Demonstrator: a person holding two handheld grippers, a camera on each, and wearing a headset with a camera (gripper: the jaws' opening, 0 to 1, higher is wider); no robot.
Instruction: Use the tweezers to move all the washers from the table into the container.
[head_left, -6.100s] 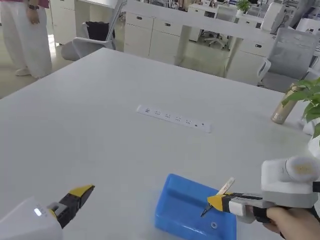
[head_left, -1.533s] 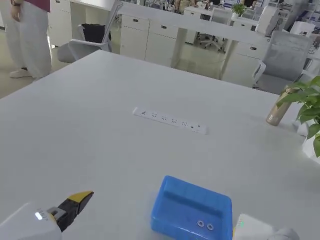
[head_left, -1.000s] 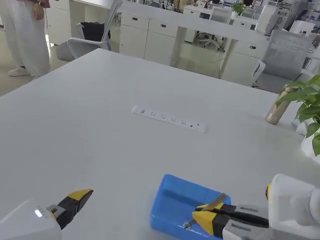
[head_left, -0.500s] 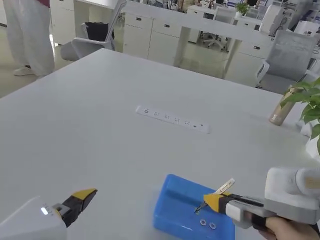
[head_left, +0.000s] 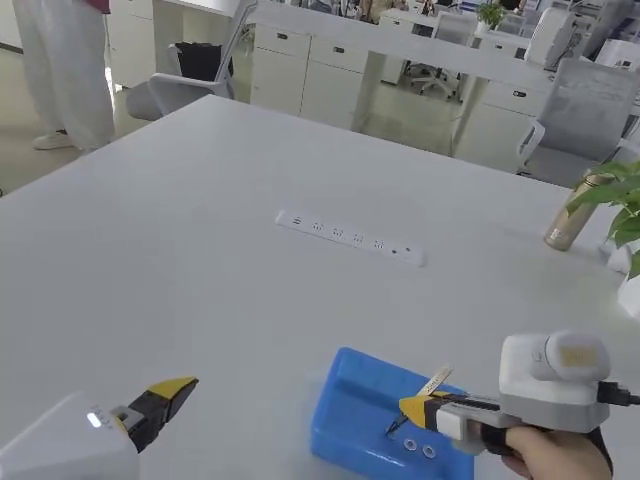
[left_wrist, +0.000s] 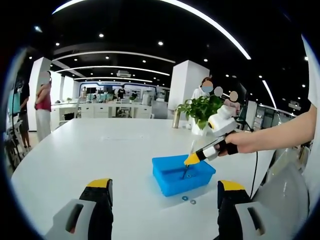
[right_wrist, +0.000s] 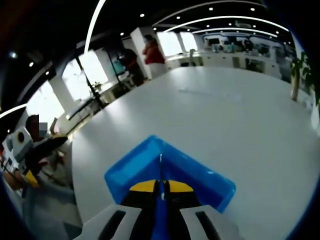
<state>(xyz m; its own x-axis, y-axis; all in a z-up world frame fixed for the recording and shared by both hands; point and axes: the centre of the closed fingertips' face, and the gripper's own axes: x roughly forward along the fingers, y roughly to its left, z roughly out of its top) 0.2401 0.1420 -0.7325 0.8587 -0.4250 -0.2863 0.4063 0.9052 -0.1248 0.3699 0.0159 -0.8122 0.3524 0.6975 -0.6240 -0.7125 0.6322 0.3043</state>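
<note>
Nearest you, your left claw (left_wrist: 165, 183) hangs low over the bench (head_left: 200, 250). Its jaws are spread wide with nothing between them. Just ahead of it, in the left gripper view, two washers (left_wrist: 185, 198) lie on the white bench, close beside the outer wall of the blue container (left_wrist: 182, 175) and outside it.

Your right claw (right_wrist: 161, 186) is pressed together on the tweezers (right_wrist: 161, 162), pinching them by the body. Their thin tips point down over the open container. Whether the tips carry a washer is too small to tell. In the head view, another pair of rings (head_left: 410, 447) rests on the container floor, just beside the tweezer tips.

Farther out, a white power strip (head_left: 350, 238) lies flat near the middle of the bench. A gold-coloured bottle (head_left: 568, 215) stands toward the far right edge, with a leafy plant (head_left: 615, 200) just beside it. Beyond the bench you can see white cabinets (head_left: 300, 75), a grey chair (head_left: 580, 105), and a person (head_left: 65, 70) standing at the far left.
</note>
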